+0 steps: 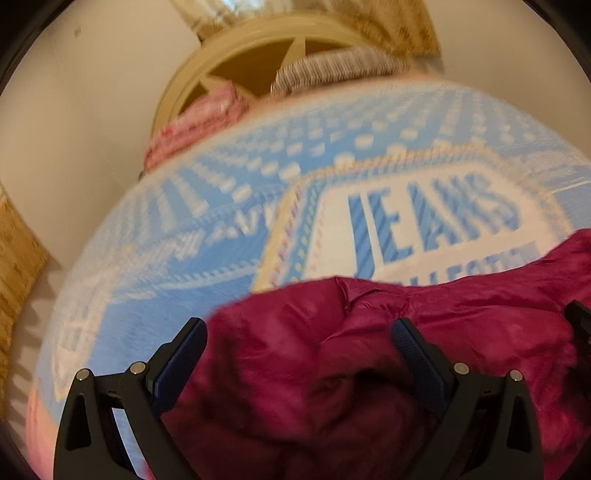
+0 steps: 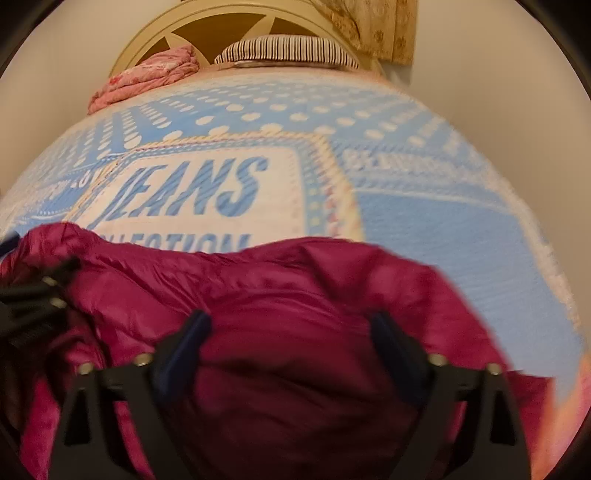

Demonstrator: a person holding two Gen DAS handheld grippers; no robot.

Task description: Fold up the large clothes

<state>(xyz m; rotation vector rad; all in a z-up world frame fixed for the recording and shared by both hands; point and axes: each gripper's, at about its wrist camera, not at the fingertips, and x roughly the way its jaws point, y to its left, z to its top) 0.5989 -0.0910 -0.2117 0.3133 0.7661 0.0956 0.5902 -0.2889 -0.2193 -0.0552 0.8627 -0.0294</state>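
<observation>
Magenta puffy jacket (image 1: 388,350) bunched in a heap at near edge of bed, on top of blue bedspread (image 1: 166,266) printed with white dots and a white panel reading "JEANS" (image 1: 432,218). Shiny quilted fabric, deeply creased, partly covering second line of lettering. Left gripper (image 1: 299,332) angled down over the heap, jaws spread wide, jacket fabric lying between the fingers but pads not pressing on it; left finger over bare bedspread just beside jacket edge. Right gripper (image 2: 290,325) likewise tilted down on the jacket, jaws wide apart, fabric bulging up between them, no pinch seen. Tip of right gripper visible at right edge of left wrist view; left gripper seen at left edge of right wrist view, touching or just over the jacket, cannot tell which. Far end of bed: pink floral folded cloth (image 2: 147,77), striped pillow (image 2: 288,51), cream headboard (image 2: 166,26) with spoke cut-outs. Both views motion-blurred.
</observation>
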